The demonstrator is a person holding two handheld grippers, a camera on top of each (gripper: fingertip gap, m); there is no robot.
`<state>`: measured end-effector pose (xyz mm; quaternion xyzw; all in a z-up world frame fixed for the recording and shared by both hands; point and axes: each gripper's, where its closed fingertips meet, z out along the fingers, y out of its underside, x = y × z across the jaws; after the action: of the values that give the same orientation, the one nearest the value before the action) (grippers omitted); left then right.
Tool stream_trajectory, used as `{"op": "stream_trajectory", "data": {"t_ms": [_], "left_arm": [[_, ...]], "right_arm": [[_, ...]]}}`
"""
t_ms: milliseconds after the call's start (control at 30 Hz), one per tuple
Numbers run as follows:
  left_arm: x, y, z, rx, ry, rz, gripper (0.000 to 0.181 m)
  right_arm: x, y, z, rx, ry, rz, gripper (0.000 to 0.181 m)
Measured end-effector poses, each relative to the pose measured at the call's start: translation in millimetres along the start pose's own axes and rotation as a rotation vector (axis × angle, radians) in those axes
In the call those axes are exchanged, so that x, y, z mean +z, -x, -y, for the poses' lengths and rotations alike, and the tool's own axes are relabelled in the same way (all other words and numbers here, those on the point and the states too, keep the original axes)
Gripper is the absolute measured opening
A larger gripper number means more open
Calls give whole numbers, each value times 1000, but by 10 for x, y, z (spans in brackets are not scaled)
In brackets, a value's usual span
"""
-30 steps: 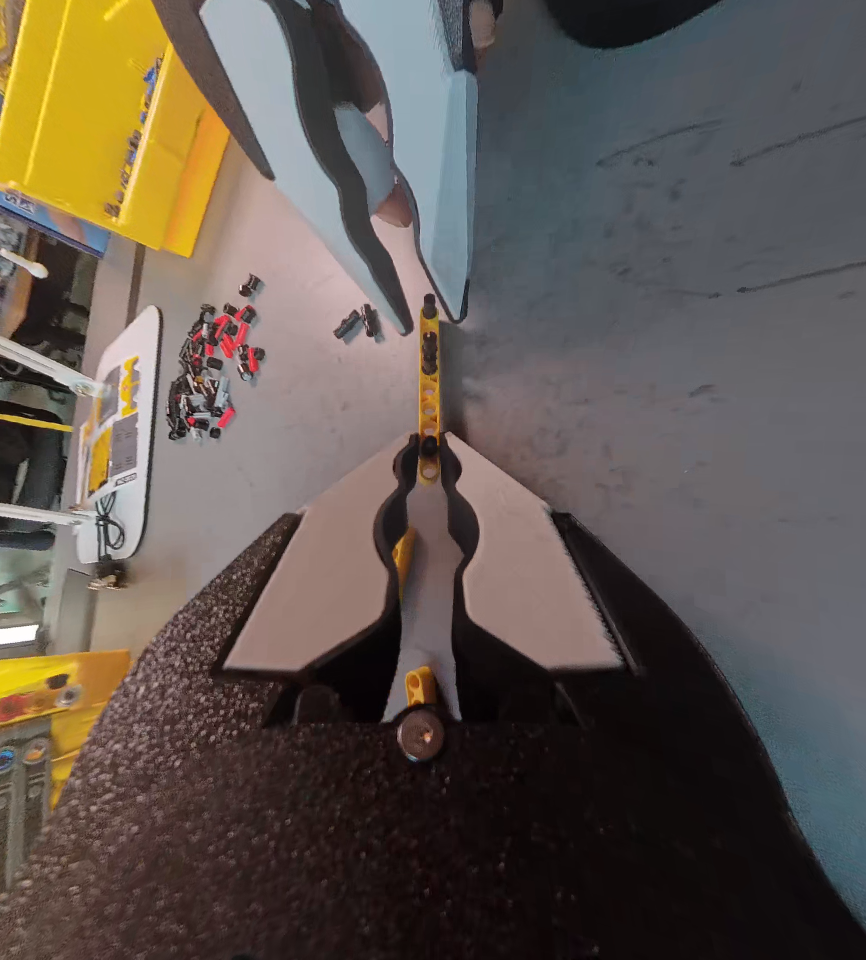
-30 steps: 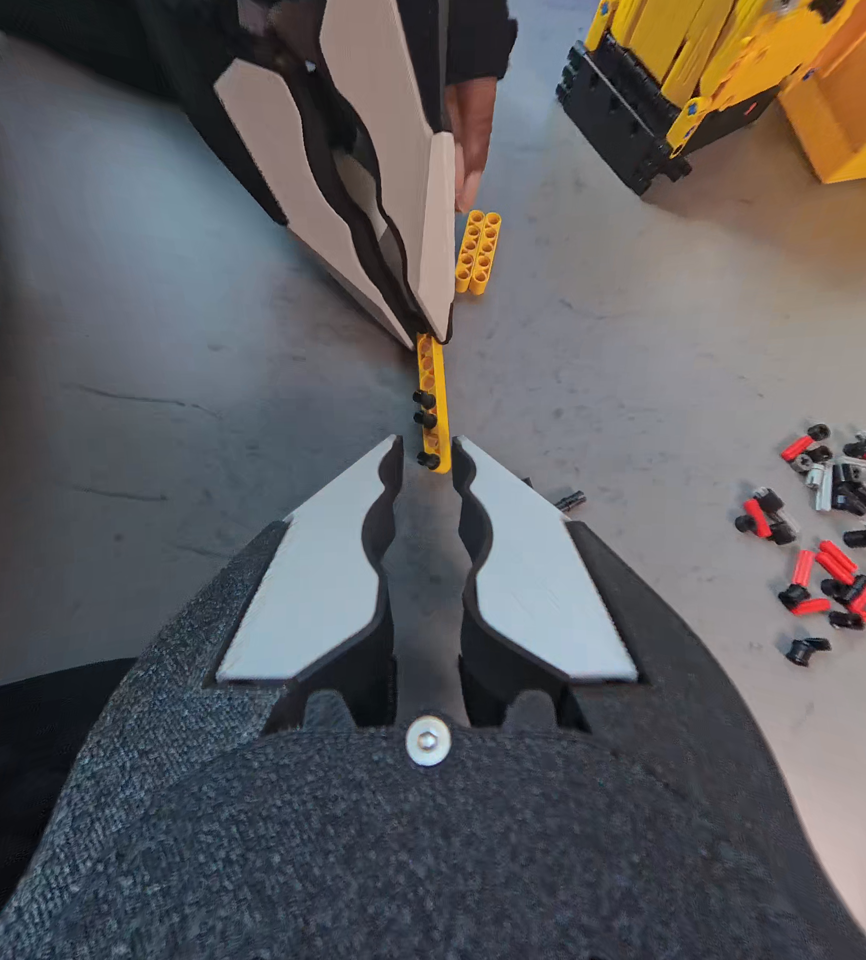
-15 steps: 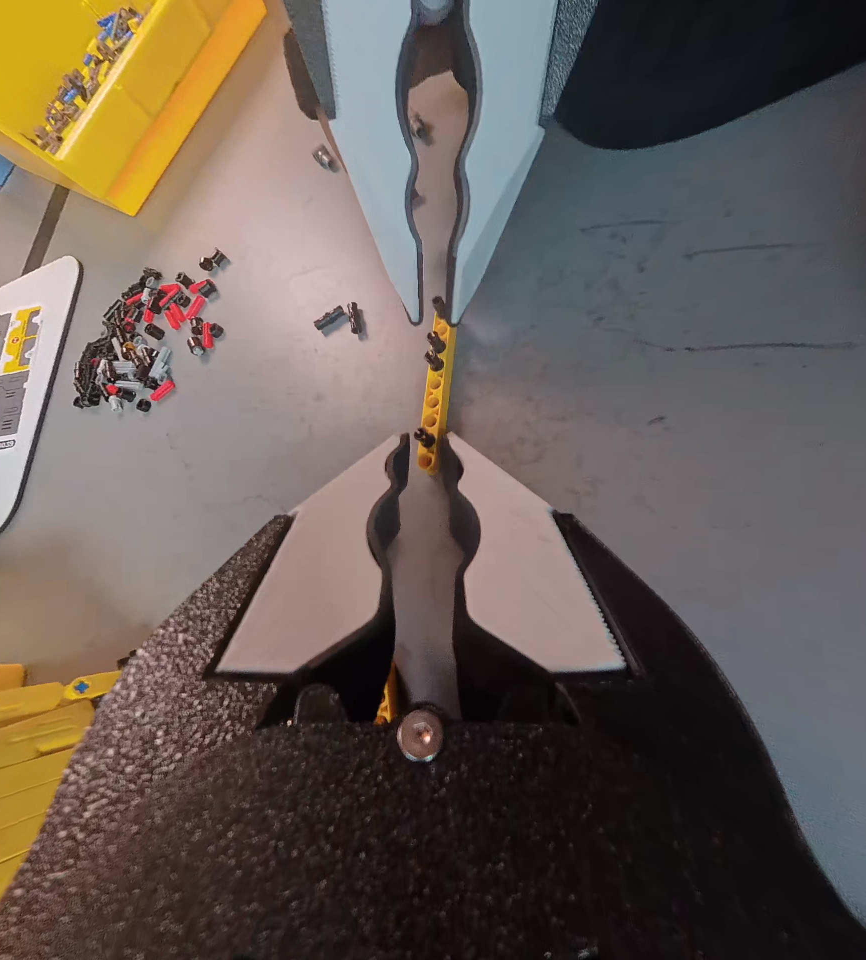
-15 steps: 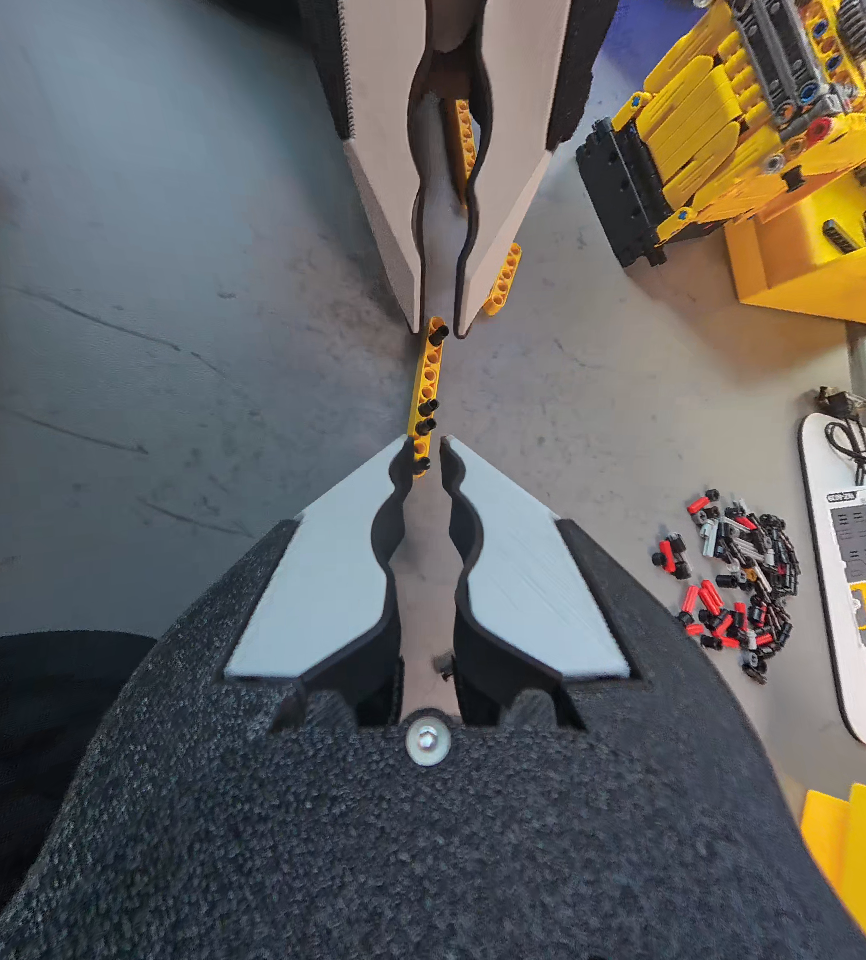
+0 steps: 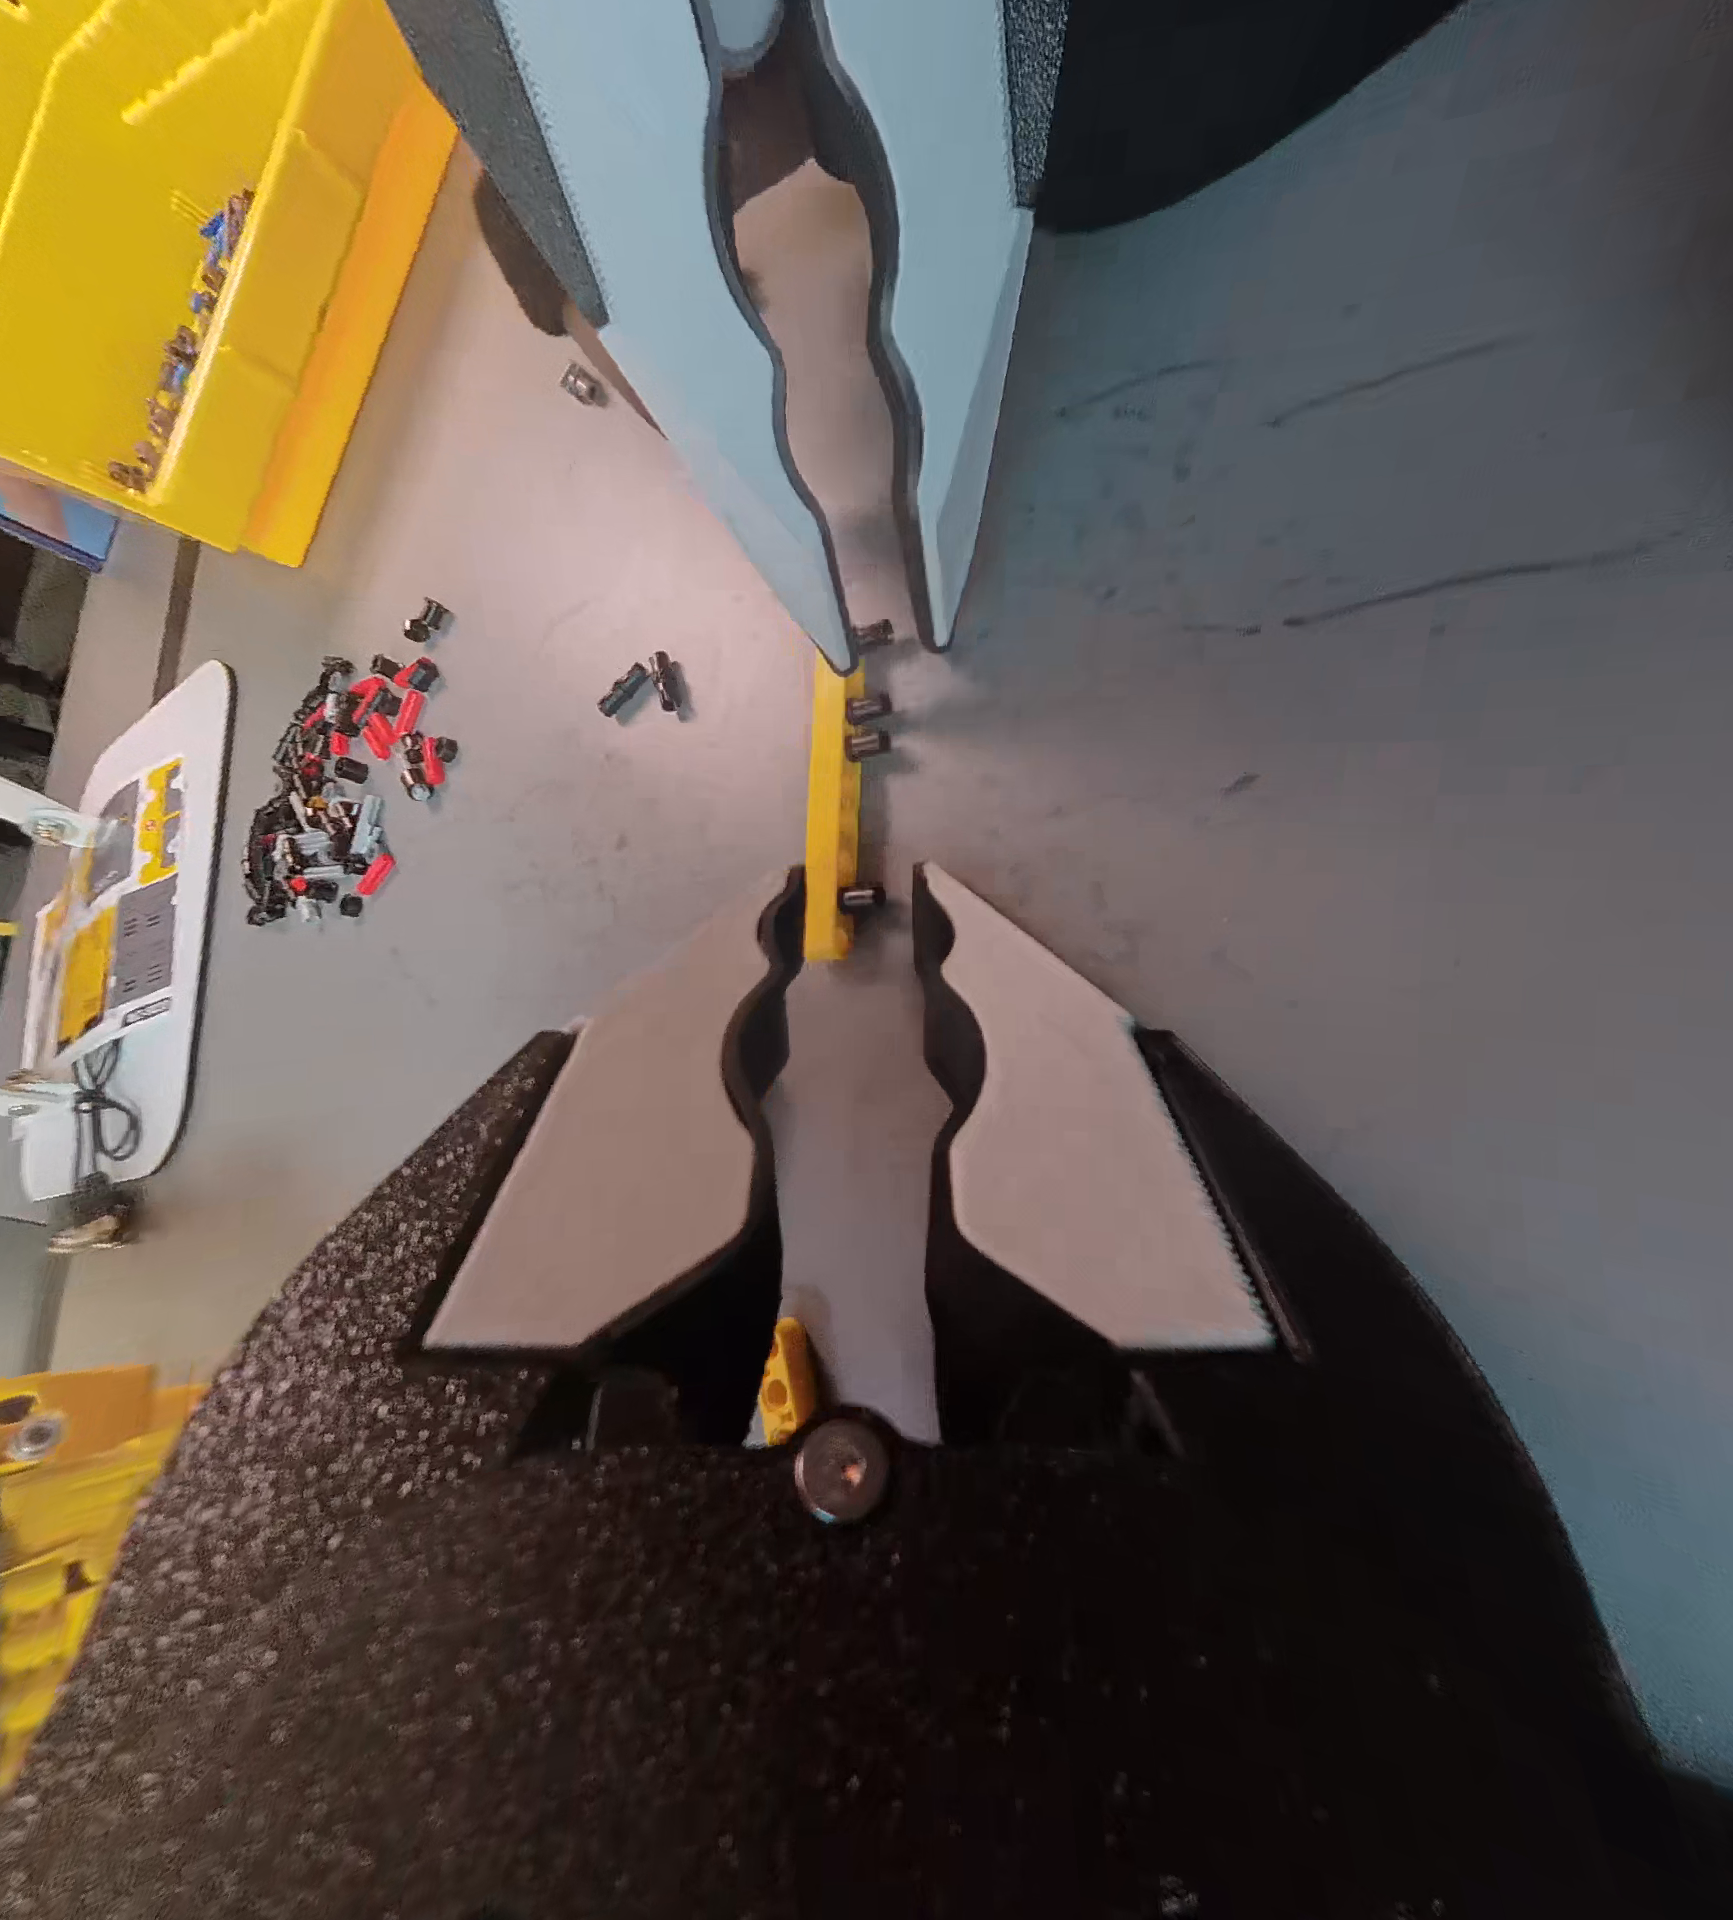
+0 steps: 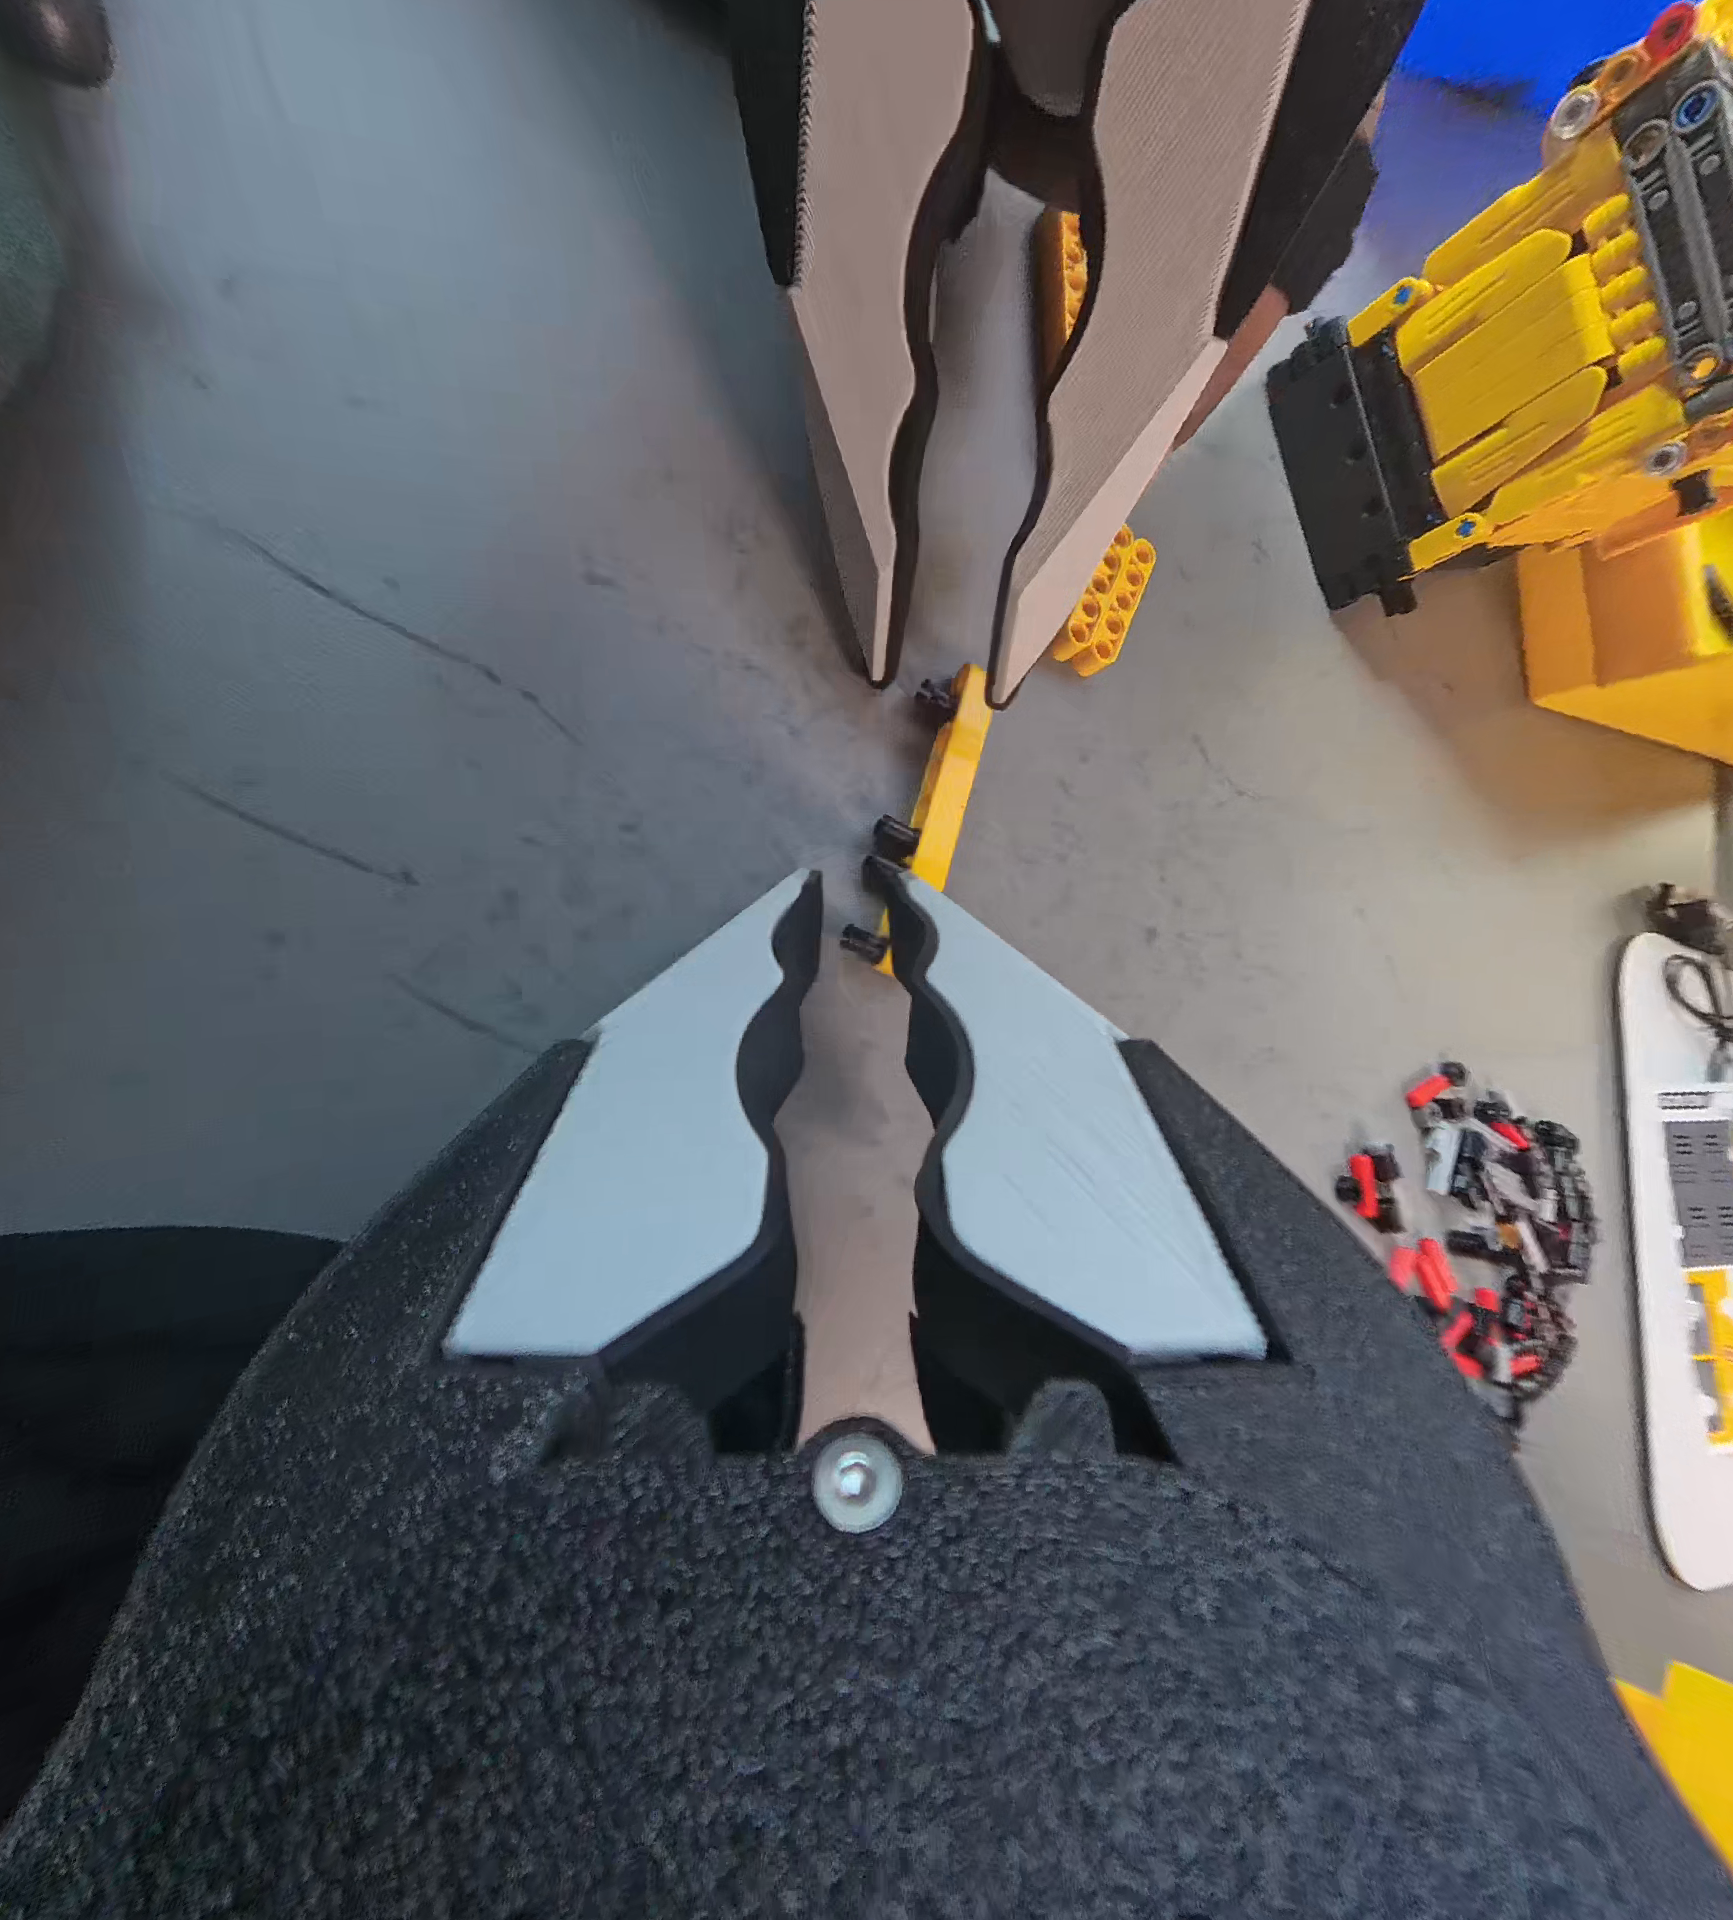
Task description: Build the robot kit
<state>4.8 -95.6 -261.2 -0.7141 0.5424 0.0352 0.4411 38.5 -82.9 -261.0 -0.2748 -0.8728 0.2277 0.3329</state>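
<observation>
Leftmost, a yellow bin [image 5: 114,260] and a heap of black and red pins [image 5: 342,790] lie on the grey table [image 5: 1361,831]. The yellow beam [image 5: 834,810], studded with black pins, lies between both tools. The left tool [image 5: 862,883] is parted loosely around one end. The right tool [image 6: 851,894] is narrowly parted at the other end, gripping nothing.

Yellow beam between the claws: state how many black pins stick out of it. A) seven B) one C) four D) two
C: the yellow beam carries four black pins, one near the left claw, three toward the right claw.
</observation>
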Motion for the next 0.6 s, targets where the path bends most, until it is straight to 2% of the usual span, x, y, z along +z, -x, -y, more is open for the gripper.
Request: {"op": "stream_trajectory", "data": {"t_ms": [67,133,200,300,433,600], "left_arm": [[-44,17,50,-73,-45,-22,22],[-92,63,96,-151,-89,-35,24],[-107,112,94,-252,-105,-54,23],[-66,103,34,-336,-83,-90,25],[7,51,-41,-332,-21,-108,22],[30,16,-58,-308,1,-111,18]], "right_arm": [[-85,17,82,122,-66,73,15],[-163,-93,119,226,-120,71,16],[-162,-208,-4,314,-81,47,17],[-102,-178,-64,397,-56,86,18],[-14,-76,-94,381,4,112,16],[-116,83,58,352,-56,214,19]]}}
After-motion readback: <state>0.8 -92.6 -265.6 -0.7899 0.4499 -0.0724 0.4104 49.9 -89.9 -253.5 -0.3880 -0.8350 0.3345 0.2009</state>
